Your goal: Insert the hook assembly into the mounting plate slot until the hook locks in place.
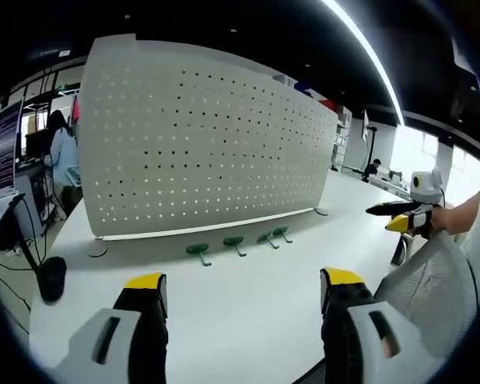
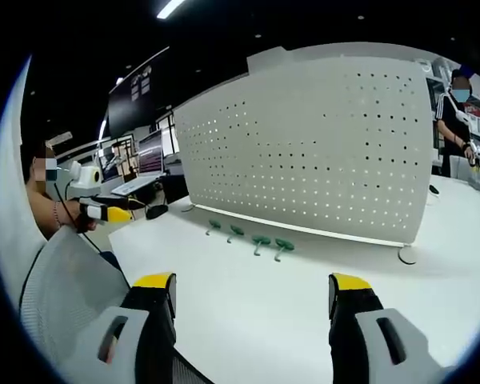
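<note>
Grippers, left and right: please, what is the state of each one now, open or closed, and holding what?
Left gripper: open, holding nothing, above the white table.
Right gripper: open, holding nothing; the green hooks lie untouched by the pegboard.

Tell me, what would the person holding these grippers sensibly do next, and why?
Probably reach one gripper forward to the nearest green hook. Four green hooks lie in a row on the white table in front of the pegboard, none yet mounted. Both the left gripper and the right gripper are open, empty and short of the hooks.
</note>
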Tool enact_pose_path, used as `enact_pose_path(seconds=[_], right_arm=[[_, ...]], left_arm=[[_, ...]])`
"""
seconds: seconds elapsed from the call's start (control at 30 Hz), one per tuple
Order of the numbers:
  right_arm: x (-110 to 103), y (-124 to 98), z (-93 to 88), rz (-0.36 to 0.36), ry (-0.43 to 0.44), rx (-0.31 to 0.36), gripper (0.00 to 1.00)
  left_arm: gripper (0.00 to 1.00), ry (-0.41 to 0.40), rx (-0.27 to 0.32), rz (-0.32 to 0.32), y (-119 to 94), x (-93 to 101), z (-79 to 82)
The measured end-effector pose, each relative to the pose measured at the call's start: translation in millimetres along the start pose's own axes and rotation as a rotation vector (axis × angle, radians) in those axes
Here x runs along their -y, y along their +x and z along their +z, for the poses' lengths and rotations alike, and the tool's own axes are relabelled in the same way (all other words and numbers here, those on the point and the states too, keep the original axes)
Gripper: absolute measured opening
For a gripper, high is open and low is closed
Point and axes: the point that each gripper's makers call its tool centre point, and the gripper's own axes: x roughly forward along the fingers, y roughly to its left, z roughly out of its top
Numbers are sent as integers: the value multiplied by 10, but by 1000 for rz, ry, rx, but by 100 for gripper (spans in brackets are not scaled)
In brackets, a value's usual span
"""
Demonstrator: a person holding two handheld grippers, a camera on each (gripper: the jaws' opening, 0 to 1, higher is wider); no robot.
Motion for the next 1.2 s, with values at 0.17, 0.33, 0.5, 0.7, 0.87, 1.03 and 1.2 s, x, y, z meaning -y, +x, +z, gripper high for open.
enact_pose_path(seconds=[0.17,0.33,0.5,0.7,0.87,1.03,1.2], right_arm=[[-31,-19,15,5,-15,-2,75],[-10,-59,11,5,-3,3,75],[-38,-92,-27,16,7,-8,72],[-53,-65,40,13,-6,6,73],[-54,-49,78,16,-6,16,73],[-80,-28,102,14,3,26,72],[-68,-31,81,13,8,19,72]], left_arm=[[80,-5,-12,-5,-7,20,-37],[80,7,-16,-4,10,38,-33],[80,14,-12,0,1,45,-20],[80,15,0,2,-23,34,6],[80,31,-16,-20,-6,52,-12],[79,59,-37,-48,19,46,-5],[79,71,-56,-67,75,22,2]])
